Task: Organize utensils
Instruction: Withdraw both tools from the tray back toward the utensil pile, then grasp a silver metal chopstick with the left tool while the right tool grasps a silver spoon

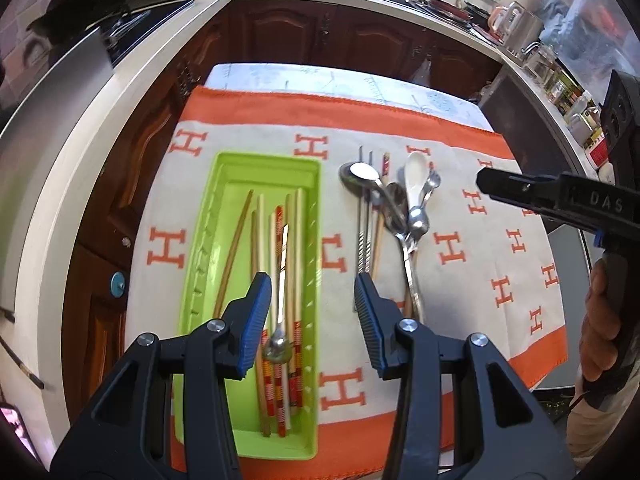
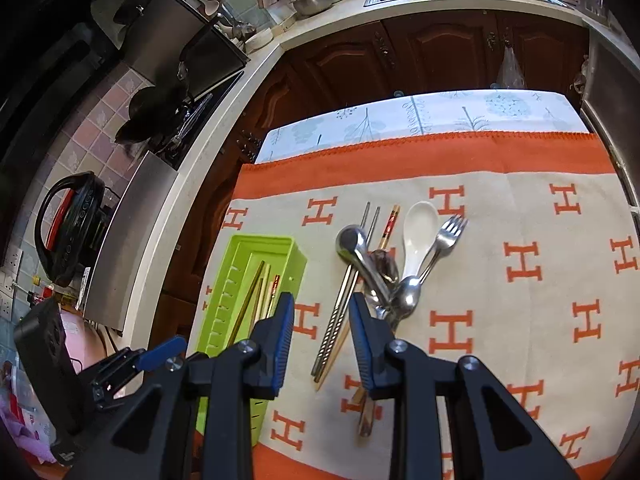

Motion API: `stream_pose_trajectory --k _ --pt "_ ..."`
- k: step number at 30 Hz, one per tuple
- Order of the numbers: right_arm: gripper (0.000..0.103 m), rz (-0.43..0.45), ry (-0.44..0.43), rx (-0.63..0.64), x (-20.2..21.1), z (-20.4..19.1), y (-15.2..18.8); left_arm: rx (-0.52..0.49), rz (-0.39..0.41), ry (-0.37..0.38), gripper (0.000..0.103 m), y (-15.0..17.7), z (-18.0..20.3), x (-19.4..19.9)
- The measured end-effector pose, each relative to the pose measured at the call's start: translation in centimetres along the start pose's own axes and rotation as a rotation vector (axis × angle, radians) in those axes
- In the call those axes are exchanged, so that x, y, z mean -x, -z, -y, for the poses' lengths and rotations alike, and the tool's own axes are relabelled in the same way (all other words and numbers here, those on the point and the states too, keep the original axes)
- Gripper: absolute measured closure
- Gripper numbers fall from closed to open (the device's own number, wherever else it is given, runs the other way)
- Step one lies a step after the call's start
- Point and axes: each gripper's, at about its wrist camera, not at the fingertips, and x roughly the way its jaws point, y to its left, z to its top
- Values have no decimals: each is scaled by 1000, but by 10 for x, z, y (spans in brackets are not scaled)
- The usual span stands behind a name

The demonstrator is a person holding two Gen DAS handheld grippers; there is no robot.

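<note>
A green tray [image 1: 200, 264] lies on the left of the cloth. It holds several wooden and red-patterned chopsticks [image 1: 296, 240] and a metal spoon [image 1: 280, 344]. My left gripper [image 1: 311, 292] hangs open over the tray's right side and holds nothing. To the tray's right lies a pile: a steel spoon [image 2: 352, 240], a white ceramic spoon [image 2: 418, 232], a fork [image 2: 448, 232], metal chopsticks [image 2: 338, 320] and a red chopstick [image 2: 392, 220]. My right gripper [image 2: 320, 312] is open above the metal chopsticks, between the green tray [image 2: 240, 276] and the pile.
An orange and cream cloth with H marks [image 1: 460, 248] covers the table. Dark wooden cabinets [image 1: 300, 36] and a pale counter [image 1: 140, 80] surround it. A hand [image 1: 600, 320] holds the right gripper's handle. A black and red appliance [image 2: 68, 224] stands on the left counter.
</note>
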Motion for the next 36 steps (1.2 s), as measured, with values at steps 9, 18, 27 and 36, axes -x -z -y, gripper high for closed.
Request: stream_pose_trajectory --k 9,18,27,36 --pt "75 -23 -28 14 -14 23 -20 -18 -57 54 63 -33 35 -40" --pt "75 -111 -82 -11 -61 46 -39 -12 -195 37 84 -51 48 -124" --pt "75 -212 -102 20 -120 53 -58 -16 -274 14 87 -56 51 -177" --pt "75 -302 -117 99 -166 42 -63 -38 -275 1 91 -60 48 -191"
